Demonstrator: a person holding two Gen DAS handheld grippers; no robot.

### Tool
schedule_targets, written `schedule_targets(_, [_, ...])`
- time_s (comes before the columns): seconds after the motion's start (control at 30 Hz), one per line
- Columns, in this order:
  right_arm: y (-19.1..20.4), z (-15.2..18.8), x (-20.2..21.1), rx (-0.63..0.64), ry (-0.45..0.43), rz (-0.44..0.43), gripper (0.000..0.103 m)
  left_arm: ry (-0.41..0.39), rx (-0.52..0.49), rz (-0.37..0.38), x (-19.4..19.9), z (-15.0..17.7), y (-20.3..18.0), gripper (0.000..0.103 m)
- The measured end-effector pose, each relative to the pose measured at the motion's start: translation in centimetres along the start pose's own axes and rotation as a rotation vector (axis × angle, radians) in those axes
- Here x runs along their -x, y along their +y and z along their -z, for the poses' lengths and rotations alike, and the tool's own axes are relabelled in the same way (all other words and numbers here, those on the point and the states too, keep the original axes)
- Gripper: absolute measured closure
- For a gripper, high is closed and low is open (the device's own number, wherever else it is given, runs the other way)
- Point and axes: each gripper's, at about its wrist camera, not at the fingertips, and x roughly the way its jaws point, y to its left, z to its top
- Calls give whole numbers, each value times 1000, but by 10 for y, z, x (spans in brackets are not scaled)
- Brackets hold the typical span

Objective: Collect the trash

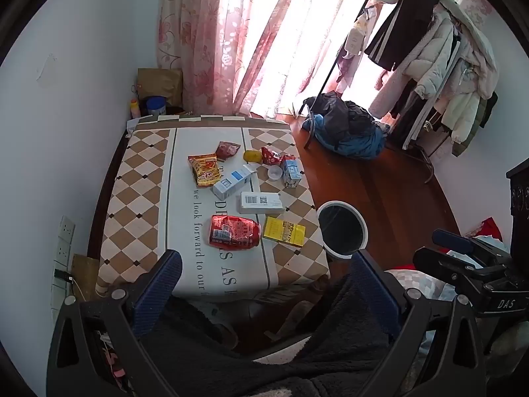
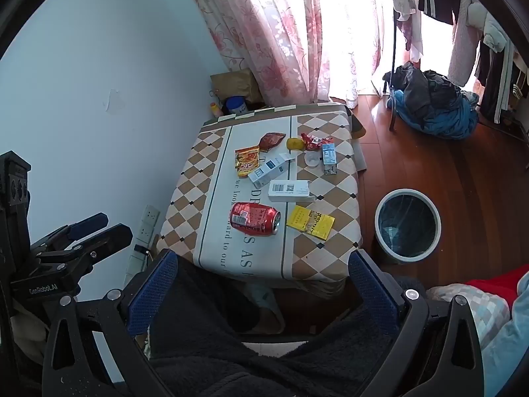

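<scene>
Both grippers are held back from the table (image 1: 139,178), above a dark fleece garment (image 1: 297,347). The left gripper (image 1: 264,284) is spread wide, nothing between its blue pads; the right gripper (image 2: 263,284) is likewise wide and empty.

Trash is scattered on the checked tablecloth. A crushed red can (image 1: 234,232) is seen lying on its side nearest the near edge, a yellow packet (image 1: 284,231) just beside it. Behind these, a white barcode box (image 1: 261,202) and a blue-and-white carton (image 1: 233,182) are noted, then an orange snack bag (image 1: 204,169), a dark red wrapper (image 1: 226,150), a small plastic cup (image 1: 274,172) and an upright milk carton (image 1: 291,173).

A round bin (image 2: 408,225), dark-lined, stands on the wood floor just beside the table.
</scene>
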Motion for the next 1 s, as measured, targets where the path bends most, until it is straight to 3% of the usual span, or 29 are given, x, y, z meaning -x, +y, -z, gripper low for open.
schedule_targets(0.5, [-4,2,-4,6,-2,-20,0,-8,1,20,2,-2,-9,0])
schedule_targets(1.0, [4,-5,-9,14,4,-54,0,-25,21,34,8,1,8,0])
